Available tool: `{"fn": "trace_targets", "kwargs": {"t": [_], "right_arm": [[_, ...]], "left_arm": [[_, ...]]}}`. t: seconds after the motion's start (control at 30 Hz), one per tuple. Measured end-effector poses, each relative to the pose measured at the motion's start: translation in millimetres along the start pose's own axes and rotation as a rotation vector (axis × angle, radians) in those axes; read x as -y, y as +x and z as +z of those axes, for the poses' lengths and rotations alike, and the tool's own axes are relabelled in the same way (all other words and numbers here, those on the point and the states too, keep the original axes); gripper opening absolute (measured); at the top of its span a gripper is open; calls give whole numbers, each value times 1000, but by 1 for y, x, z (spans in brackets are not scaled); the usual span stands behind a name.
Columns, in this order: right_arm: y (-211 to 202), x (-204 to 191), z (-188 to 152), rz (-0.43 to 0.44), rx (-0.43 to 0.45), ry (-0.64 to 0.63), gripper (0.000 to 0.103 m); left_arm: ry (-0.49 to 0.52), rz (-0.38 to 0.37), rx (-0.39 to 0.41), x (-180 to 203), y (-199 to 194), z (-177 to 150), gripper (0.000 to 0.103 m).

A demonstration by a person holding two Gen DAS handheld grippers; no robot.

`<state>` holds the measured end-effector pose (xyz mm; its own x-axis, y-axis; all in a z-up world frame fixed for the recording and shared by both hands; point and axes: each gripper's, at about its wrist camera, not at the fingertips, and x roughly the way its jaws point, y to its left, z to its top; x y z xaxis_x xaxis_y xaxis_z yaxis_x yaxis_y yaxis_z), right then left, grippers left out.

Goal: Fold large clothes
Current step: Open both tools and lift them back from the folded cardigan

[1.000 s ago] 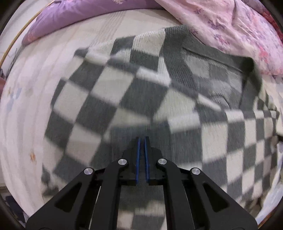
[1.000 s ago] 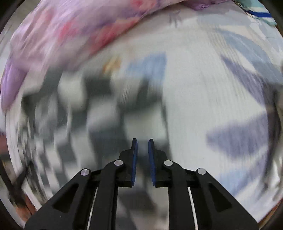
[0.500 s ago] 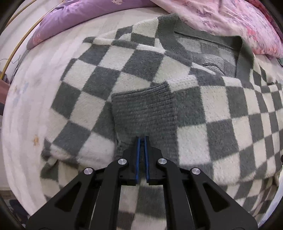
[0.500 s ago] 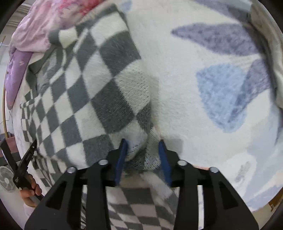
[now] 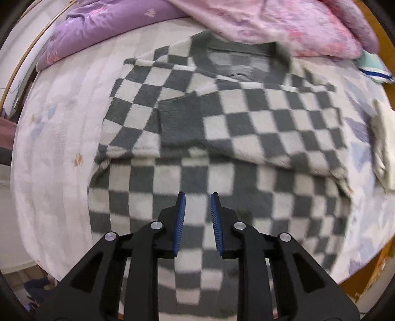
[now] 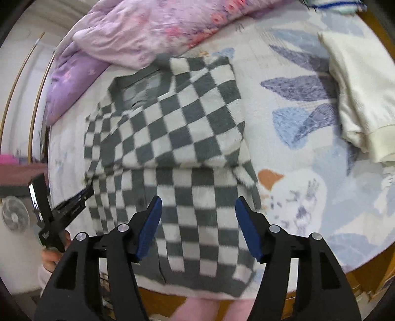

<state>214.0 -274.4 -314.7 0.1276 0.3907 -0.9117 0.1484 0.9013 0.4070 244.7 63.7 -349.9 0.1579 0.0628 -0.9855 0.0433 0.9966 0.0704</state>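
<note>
A grey and white checked sweater point(image 5: 246, 118) lies flat on the bed, both sleeves folded across its chest, one grey cuff point(image 5: 180, 123) on top. It also shows in the right wrist view point(image 6: 187, 123). My left gripper point(image 5: 196, 197) is open and empty, raised over the sweater's lower part. My right gripper point(image 6: 198, 201) is wide open and empty, above the sweater's hem near the bed's front edge. The left gripper also shows at the left of the right wrist view point(image 6: 61, 210).
A pink quilt point(image 5: 271, 22) and a purple pillow point(image 5: 103, 27) lie at the head of the bed. A folded cream garment point(image 6: 365, 98) lies to the right of the sweater. The wooden bed edge point(image 6: 370, 271) runs along the front. A fan point(image 6: 14, 217) stands left.
Both grippers have opened and let go of the sleeves, then drawn back and up from the sweater. The sleeves now lie folded across the chest.
</note>
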Motion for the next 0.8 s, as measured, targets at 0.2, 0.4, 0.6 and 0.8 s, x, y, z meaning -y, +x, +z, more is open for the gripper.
{"fn": "trace_targets", "kwargs": {"t": [0.2,0.4,0.6,0.8], "right_arm": [[-59,-18,-50,-10,62,-58,68],[-92,-28,-101,19,82,-125,70],[-127,-34,-155,64,162,-175,70],[-156,-35,-195,82,220,-206,70]], "left_arm": [[-21,-23,35,10,-65,-41,22],[-59,-49,106,12,-126,-87,22],[-84,-11,185,25,-180,-142,22],[-97,27,233,34,-219,-196,22]]}}
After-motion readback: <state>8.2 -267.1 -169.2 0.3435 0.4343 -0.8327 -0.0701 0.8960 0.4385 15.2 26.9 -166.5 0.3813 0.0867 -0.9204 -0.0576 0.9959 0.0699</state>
